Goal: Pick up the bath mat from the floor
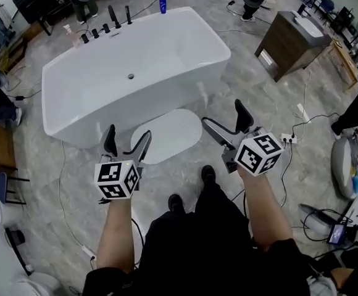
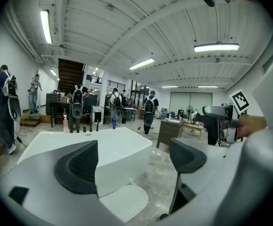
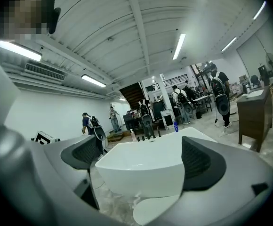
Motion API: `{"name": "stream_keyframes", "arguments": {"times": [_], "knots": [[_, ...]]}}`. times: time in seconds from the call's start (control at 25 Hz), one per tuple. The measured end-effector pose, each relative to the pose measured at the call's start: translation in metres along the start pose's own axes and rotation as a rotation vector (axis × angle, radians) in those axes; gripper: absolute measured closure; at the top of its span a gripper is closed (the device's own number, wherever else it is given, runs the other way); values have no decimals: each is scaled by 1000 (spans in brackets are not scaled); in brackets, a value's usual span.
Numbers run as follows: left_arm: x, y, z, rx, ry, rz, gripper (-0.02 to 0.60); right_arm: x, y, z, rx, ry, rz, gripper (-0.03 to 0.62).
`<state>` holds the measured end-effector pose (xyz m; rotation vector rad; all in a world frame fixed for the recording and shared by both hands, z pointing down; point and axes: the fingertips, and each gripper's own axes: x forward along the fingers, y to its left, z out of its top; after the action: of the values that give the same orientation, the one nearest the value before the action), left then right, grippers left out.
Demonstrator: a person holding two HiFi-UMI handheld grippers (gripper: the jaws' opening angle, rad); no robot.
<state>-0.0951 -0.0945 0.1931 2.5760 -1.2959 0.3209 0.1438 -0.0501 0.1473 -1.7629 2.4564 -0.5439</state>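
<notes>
Bath mat [image 1: 170, 133], one, faces left gripper [image 1: 128, 135], right gripper [image 1: 222, 113], both agape.

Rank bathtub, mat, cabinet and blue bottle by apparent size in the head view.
1. bathtub
2-3. cabinet and mat, too alike to rank
4. blue bottle

Bright, even light from fluorescent ceiling strips [image 2: 216, 46] at 2 o'clock; soft shadows on the floor [image 1: 37, 165]. Gripper views bow heavily, black at the corners, foreground blurred.
</notes>
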Motion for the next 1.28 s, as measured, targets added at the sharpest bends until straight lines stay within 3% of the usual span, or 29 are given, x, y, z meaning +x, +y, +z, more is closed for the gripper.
{"name": "stream_keyframes", "arguments": {"times": [0.4, 0.72, 1.08, 1.28], "knots": [[97, -5, 23, -20, 27, 118, 92, 81, -106, 13, 41, 58, 105, 31], [144, -23, 41, 11, 36, 230, 92, 128, -156, 15, 48, 140, 234, 31], [126, 24, 17, -69, 63, 385, 92, 159, -151, 9, -10, 167, 265, 29], [114, 59, 6, -100, 69, 382, 92, 181, -123, 3, -28, 185, 262, 29]]}}
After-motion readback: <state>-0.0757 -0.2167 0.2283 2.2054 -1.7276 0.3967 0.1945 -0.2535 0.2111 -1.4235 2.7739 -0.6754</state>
